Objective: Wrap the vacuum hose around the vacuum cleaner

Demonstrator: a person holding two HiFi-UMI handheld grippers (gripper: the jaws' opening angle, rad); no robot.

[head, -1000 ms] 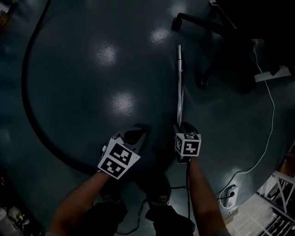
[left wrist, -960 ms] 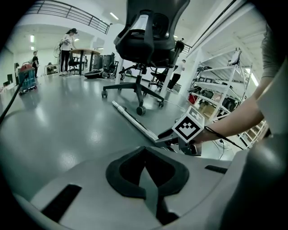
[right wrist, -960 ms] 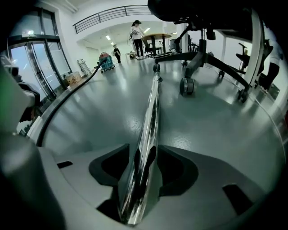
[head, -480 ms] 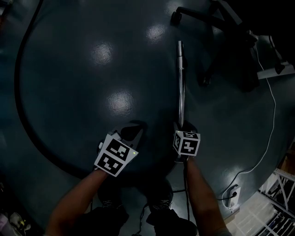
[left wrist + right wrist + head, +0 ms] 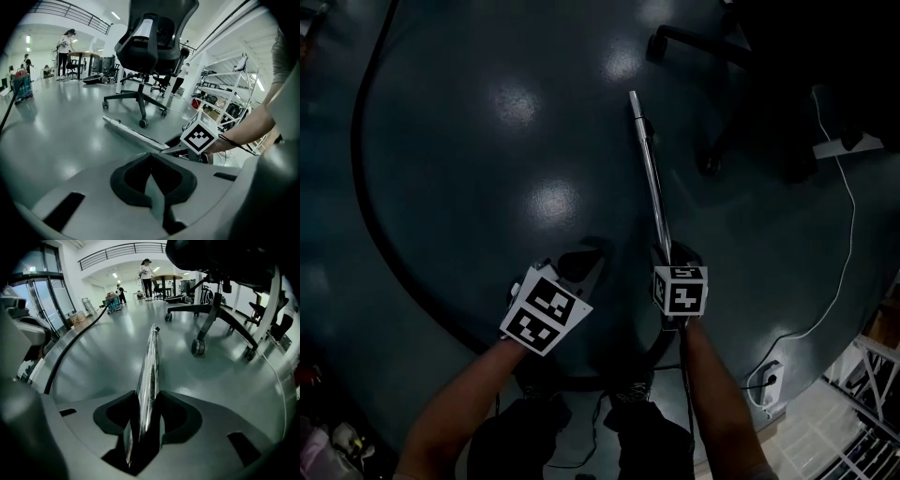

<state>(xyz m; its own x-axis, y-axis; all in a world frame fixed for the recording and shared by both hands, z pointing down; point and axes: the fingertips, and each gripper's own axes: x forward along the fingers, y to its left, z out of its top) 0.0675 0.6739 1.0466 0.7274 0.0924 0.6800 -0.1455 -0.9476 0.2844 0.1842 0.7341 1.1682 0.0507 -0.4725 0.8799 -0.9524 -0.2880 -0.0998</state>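
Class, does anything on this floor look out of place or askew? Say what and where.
The black hose sprawls in a wide arc over the floor at left, not wrapped. The metal tube in the right gripper points askew. A white cable trails at right.

The head view is dim and underexposed, with pale patches of glare on the glossy floor (image 5: 441,187). The 2 gripper views are bright under ceiling lights (image 5: 115,15), fisheye-bent, with black corners. Glare streaks the chrome wand (image 5: 149,366).
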